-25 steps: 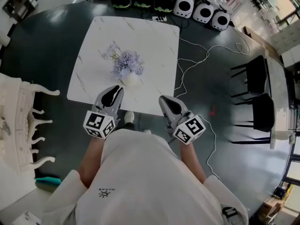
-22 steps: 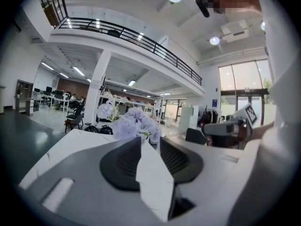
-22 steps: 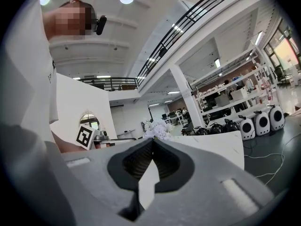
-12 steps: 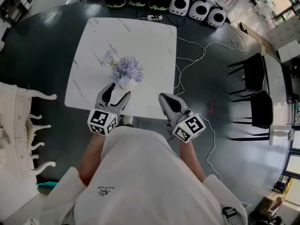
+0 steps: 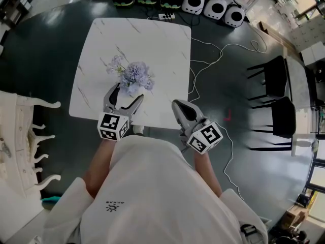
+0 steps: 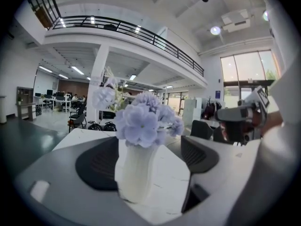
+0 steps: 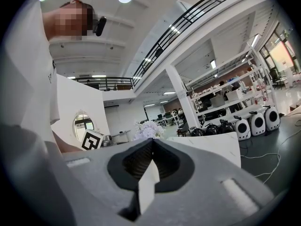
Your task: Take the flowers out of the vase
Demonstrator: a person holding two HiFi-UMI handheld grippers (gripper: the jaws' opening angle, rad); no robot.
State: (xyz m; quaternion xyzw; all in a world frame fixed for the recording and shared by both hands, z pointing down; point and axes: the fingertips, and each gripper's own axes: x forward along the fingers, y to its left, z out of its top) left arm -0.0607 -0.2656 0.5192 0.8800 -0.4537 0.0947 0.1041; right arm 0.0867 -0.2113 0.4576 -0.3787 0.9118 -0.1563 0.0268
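Your white shirt (image 5: pixel 152 187) fills the foreground of the head view, its small chest print too fine to read. Your right gripper (image 5: pixel 177 105) is held at the near right corner of the marble table (image 5: pixel 152 44), its jaws pressed together with nothing between them. Your left gripper (image 5: pixel 124 96) reaches over the table's near edge with its jaws spread wide, one pad on either side of the white vase (image 6: pixel 136 171). Whether the left pad touches the vase cannot be told; the right pad stands clear of it.

The vase stands upright close to that near edge, long axis vertical, mouth up. From above it is almost wholly hidden under the lilac flowers (image 5: pixel 134 74) that sit in its mouth. A paler sprig (image 5: pixel 116 62) leans off to your left. The marker cubes (image 5: pixel 112 126) carry black-and-white squares and no legible writing.

Beyond, a white cable (image 5: pixel 213 55) trails over the dark floor (image 5: pixel 238 151) past the table's right edge, and a power strip (image 5: pixel 165 17) lies at the far edge. Black chairs (image 5: pixel 277 75) stand to the right. A row of rounded black and white units (image 5: pixel 216 6) is partly cut off by the top of the frame.
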